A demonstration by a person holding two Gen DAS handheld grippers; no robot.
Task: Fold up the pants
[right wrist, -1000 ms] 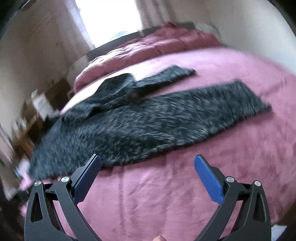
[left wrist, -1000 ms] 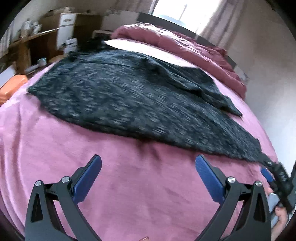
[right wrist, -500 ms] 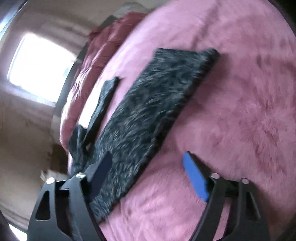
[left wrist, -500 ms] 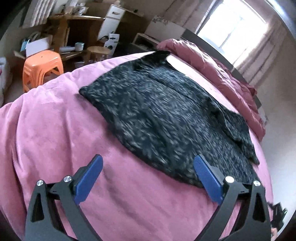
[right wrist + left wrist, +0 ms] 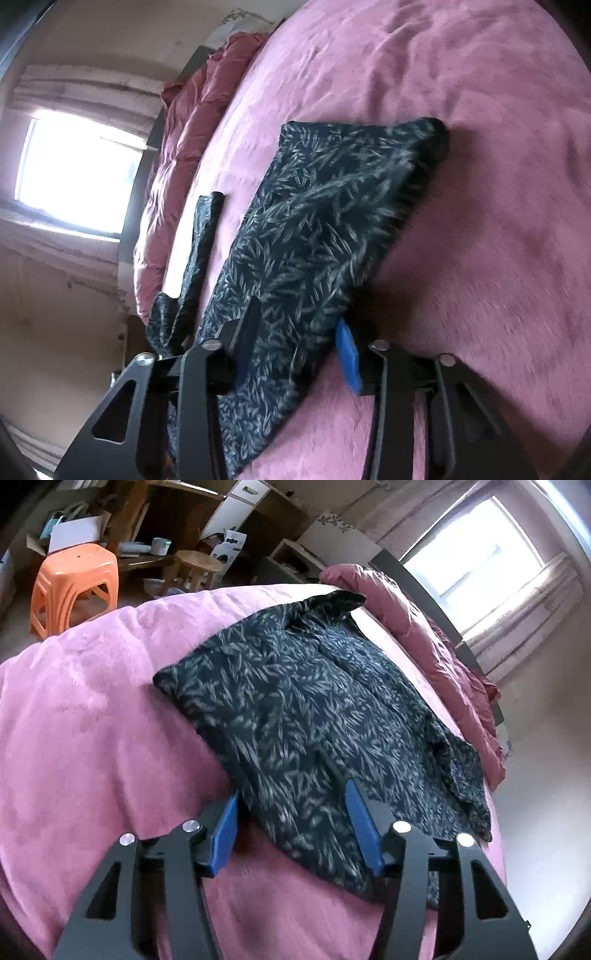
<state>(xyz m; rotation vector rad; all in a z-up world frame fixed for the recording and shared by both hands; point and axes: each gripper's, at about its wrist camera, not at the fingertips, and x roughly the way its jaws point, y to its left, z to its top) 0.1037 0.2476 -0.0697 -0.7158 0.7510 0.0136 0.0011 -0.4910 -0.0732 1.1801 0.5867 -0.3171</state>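
- The dark navy pants with the pale leaf print (image 5: 303, 716) lie spread on the fuzzy pink blanket (image 5: 92, 738) covering the bed, one leg flat and long, the other bunched off toward the rumpled maroon duvet (image 5: 417, 627) by the window.
- The left gripper (image 5: 291, 819) sits down at the near edge of the fabric, jaws partly open with the edge between them. One blue pad is on top of the cloth, the other beside it against the blanket. Not pinched yet, as far as I can tell.
- The right gripper (image 5: 299, 347) is the same deal further along that leg: jaws partly apart, straddling the edge, nothing clamped.
- Biggest risk in my view: that plush blanket gets caught in the bite along with the pants, so the bedding lifts too.
- Could also grab only the top layer, and then the leg peels apart instead of folding over clean.
- The stray leg (image 5: 201, 236) looks twisted, so any fold probably ends up lumpy unless it gets straightened.
- Uneven lift between the two hands would likely skew the crease.
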